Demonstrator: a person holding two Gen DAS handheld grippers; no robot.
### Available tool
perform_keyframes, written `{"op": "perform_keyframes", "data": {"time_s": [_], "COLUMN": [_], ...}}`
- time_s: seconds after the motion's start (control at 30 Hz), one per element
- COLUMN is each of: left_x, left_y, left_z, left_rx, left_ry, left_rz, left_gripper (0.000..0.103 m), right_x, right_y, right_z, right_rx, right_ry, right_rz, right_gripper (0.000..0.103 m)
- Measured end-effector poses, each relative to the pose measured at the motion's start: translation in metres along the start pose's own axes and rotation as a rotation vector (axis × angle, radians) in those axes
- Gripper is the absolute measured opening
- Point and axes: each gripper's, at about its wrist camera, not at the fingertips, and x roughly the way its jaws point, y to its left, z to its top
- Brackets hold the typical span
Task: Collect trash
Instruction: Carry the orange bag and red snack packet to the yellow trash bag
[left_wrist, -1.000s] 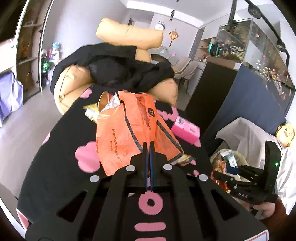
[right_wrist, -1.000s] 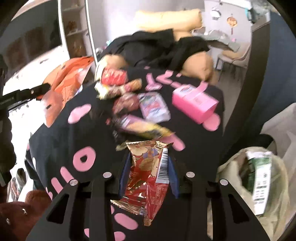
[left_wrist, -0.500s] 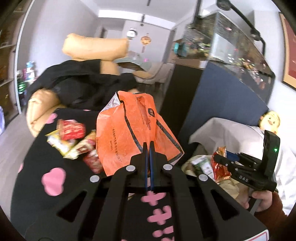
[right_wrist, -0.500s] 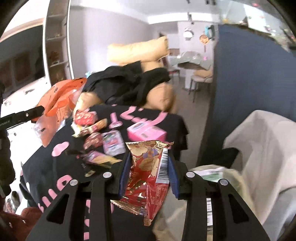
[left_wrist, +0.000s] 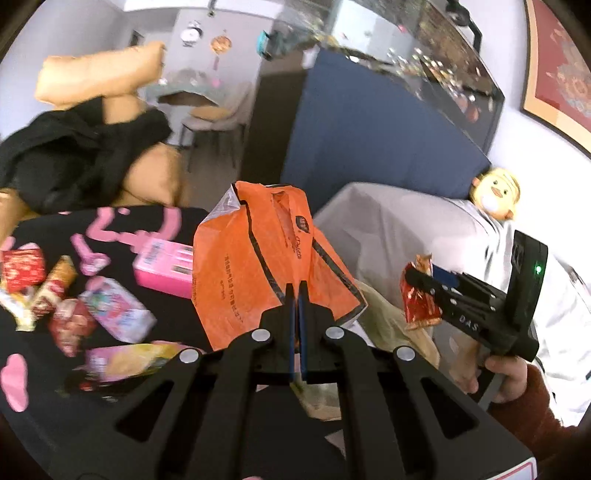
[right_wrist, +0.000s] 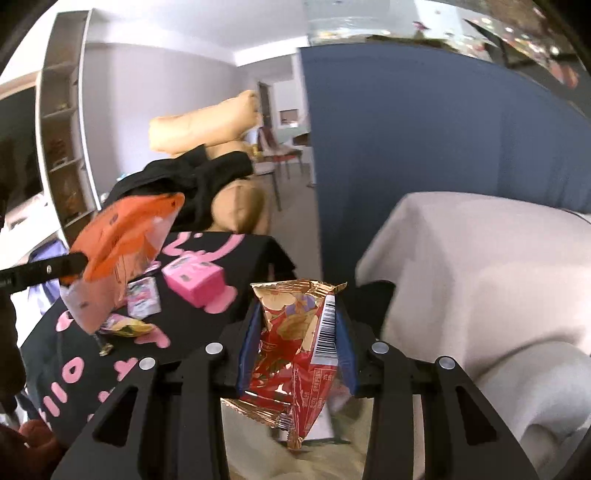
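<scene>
- Orange plastic bag (left_wrist: 266, 266) hangs from the left gripper (left_wrist: 297, 295), whose jaws are pinched flat on its lower edge; held up this way it clears the table, and I judge it is being carried over as trash.
- Red and gold snack wrapper (right_wrist: 299, 354) sits clamped between the blue pads of the right gripper (right_wrist: 297, 347), jaws part-way closed on it. It hangs over the pale trash bag (right_wrist: 332, 443) below, beside the grey sofa (right_wrist: 480, 277), likely for dropping.
- Black tablecloth (left_wrist: 44, 406) with pink shapes still bears trash awaiting collection.
- Count, grippers: two, each gripping one item.
- Count, on the table: one pink box (left_wrist: 162, 266), one pale pink packet (left_wrist: 118, 310), one yellow wrapper (left_wrist: 125, 360), and some red wrappers (left_wrist: 22, 269), blurred, number unclear.
- One hand (left_wrist: 506, 373) in a rust sleeve grips the right tool.
</scene>
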Motion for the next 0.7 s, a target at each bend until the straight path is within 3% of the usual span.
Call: {"op": "perform_keyframes", "data": {"time_s": [0.23,0.5,0.7], "left_x": [0.043,0.117,0.158], "left_y": [-0.031,-0.056,-0.064], "left_z": [-0.01,-0.041,-0.062], "left_rx": [0.002,-0.042,-0.027], "left_ry": [0.063,0.201,0.274], "left_rz": [-0.112,-0.23,-0.224], "left_gripper": [0.001,0.001,0.005], "right_x": [-0.011,-0.016,-0.009], "right_y": [-0.04,-0.063,-0.056], "right_z": [-0.001,-0.002,-0.002], "right_rx": [0.066,0.1,0.084], "right_ry": [-0.02,-0.029,-0.022], "right_rz": [-0.061,-0.107,-0.082], "right_gripper": [0.036,0.036,0.036]}}
